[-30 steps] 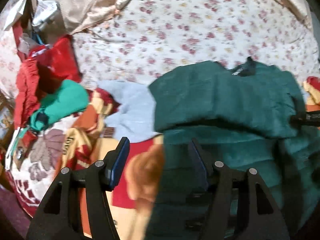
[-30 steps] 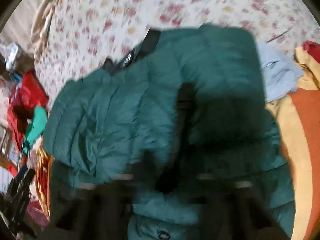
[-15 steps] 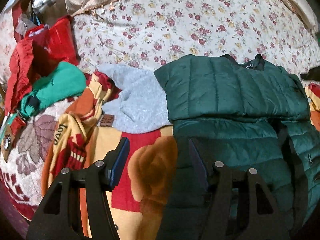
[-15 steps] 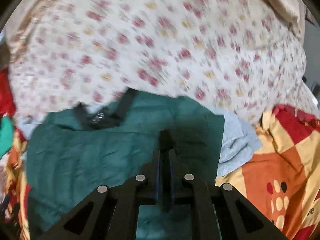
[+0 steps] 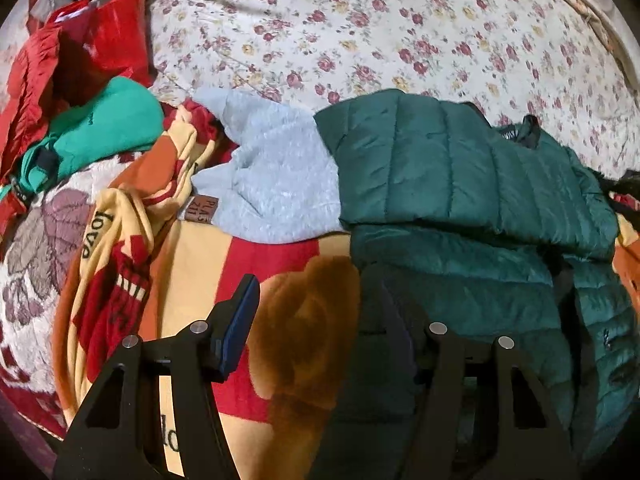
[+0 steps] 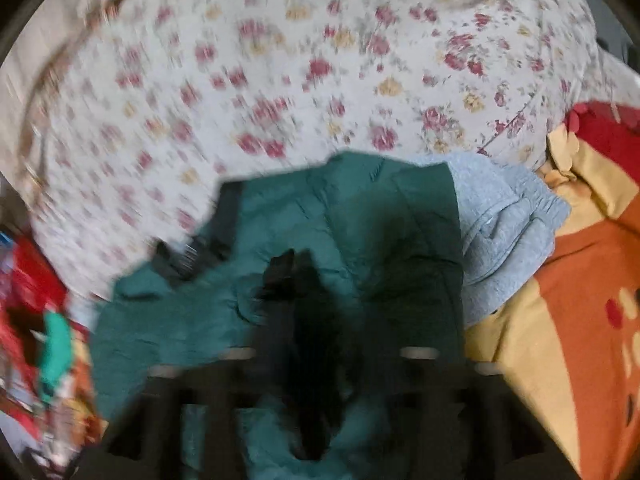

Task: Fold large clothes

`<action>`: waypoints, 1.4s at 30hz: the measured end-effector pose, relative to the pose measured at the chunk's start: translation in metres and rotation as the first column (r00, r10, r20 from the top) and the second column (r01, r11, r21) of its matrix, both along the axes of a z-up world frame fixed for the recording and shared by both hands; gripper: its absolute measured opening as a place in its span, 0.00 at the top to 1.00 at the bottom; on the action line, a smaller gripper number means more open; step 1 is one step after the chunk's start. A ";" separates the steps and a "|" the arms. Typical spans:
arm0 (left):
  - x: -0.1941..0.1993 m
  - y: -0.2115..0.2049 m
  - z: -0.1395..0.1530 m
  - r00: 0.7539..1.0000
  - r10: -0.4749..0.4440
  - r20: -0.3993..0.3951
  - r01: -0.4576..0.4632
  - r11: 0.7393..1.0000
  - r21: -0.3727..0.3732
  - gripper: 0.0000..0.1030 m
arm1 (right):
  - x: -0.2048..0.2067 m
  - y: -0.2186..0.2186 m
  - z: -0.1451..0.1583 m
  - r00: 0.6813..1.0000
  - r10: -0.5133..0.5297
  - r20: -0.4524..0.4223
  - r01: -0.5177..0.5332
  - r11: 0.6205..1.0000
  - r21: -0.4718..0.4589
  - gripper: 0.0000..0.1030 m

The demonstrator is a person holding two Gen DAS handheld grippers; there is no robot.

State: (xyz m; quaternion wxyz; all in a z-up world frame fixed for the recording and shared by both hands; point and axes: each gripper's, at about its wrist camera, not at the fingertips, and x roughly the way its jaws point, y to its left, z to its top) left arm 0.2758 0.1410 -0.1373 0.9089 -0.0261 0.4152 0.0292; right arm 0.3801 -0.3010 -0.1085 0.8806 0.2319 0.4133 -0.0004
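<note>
A dark green quilted jacket [image 5: 460, 168] lies partly folded on a bed [image 5: 360, 20] among other clothes.

The jacket rests on an orange, yellow and red blanket [image 5: 248, 260], its upper part doubled across the lower, its black collar toward the flowered bedspread. A grey fleece garment [image 5: 276, 176] lies just beside it, its edge tucked under the jacket. A bright green garment [image 5: 108, 124] and red clothing [image 5: 80, 44] are heaped near the bed's edge. The left tool [image 5: 320, 312] hovers with jaws apart and nothing between them, one finger over the blanket, the other over the jacket. The right tool [image 6: 320, 360], blurred, has just been opening above the jacket [image 6: 320, 240]; its jaws stand apart and hold no cloth.
</note>
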 end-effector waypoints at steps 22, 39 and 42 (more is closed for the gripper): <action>0.009 0.024 -0.011 0.997 0.043 -0.062 -0.050 0.991 -0.125 0.41 | 0.024 0.042 0.004 0.990 0.135 -0.045 -0.139 0.986 -0.098 0.93; 0.014 0.037 -0.019 0.988 0.004 -0.153 -0.044 0.965 -0.258 0.41 | -0.003 -0.022 0.013 0.999 0.002 -0.032 -0.003 1.000 -0.025 0.37; 0.009 0.042 -0.019 0.987 0.002 -0.161 -0.045 0.963 -0.266 0.41 | -0.047 -0.033 0.013 0.997 0.037 -0.069 -0.038 0.999 -0.011 0.37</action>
